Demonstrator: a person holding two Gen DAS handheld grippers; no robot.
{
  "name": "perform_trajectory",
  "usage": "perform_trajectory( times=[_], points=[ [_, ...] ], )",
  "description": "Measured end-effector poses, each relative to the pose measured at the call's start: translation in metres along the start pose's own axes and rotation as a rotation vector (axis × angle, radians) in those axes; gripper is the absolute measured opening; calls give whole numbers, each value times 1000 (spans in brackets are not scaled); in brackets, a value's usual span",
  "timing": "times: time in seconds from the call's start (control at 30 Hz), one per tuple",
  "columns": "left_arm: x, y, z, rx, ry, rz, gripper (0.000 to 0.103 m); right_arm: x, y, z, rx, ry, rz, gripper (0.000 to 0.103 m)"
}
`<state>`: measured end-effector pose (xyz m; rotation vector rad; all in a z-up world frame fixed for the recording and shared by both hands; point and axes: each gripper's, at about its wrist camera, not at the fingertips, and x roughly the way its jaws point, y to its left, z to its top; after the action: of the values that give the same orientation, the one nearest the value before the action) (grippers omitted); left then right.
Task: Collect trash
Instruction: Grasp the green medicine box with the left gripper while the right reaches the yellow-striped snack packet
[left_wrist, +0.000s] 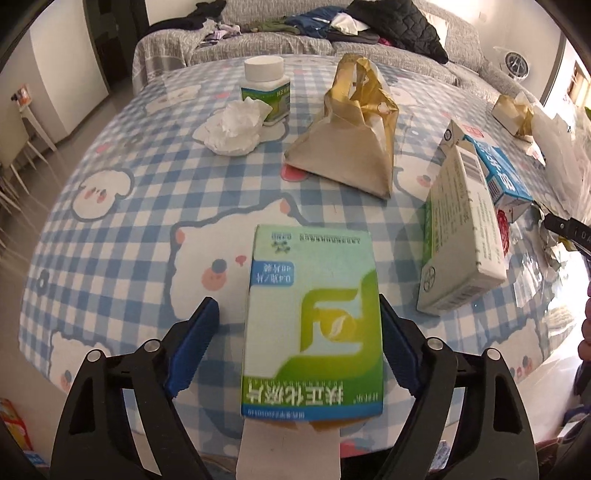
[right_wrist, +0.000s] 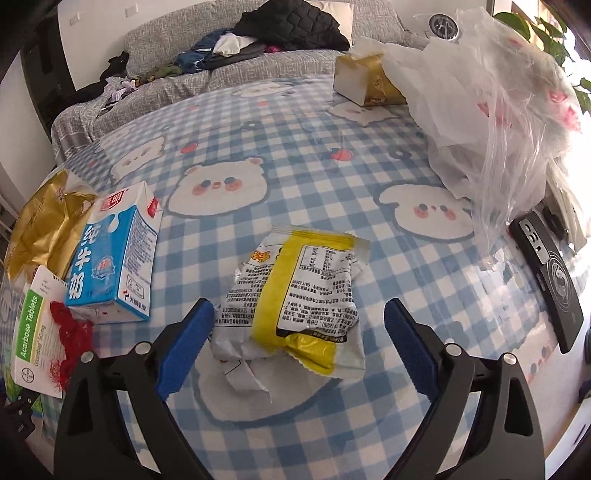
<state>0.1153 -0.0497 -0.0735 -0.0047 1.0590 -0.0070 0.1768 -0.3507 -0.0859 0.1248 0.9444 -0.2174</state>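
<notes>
Left gripper (left_wrist: 299, 347) jaws astride green-white cardboard medicine box (left_wrist: 312, 321), right gripper (right_wrist: 299, 347) jaws gaping around crumpled yellow-white plastic wrapper (right_wrist: 295, 302), nothing gripped, poised for pickup.

left hand-held gripper (left_wrist: 301, 345) and right hand-held gripper (right_wrist: 299, 347) look alike: glossy black plastic arms with triangular cut-outs, round silver rivets at the joints, and flat blue fingers (left_wrist: 192, 345) with ridged inner faces.

Tissue (left_wrist: 232, 127) before bottle (left_wrist: 265, 88), on table (left_wrist: 110, 229)
</notes>
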Motion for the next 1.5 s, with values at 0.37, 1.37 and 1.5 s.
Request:
perform_trajectory(
  times=[0.37,1.37,1.5],
  points=[
    [-4,0,0,19,-28,24,47,6,-3,0,9,22,34,61],
    [-8,-3,-4,23,-36,11,47,-11,-39,3,112,52,-108,79],
    [-10,-2,-4,22,-38,4,47,-13,-42,13,106,-2,-82,79]
  ],
)
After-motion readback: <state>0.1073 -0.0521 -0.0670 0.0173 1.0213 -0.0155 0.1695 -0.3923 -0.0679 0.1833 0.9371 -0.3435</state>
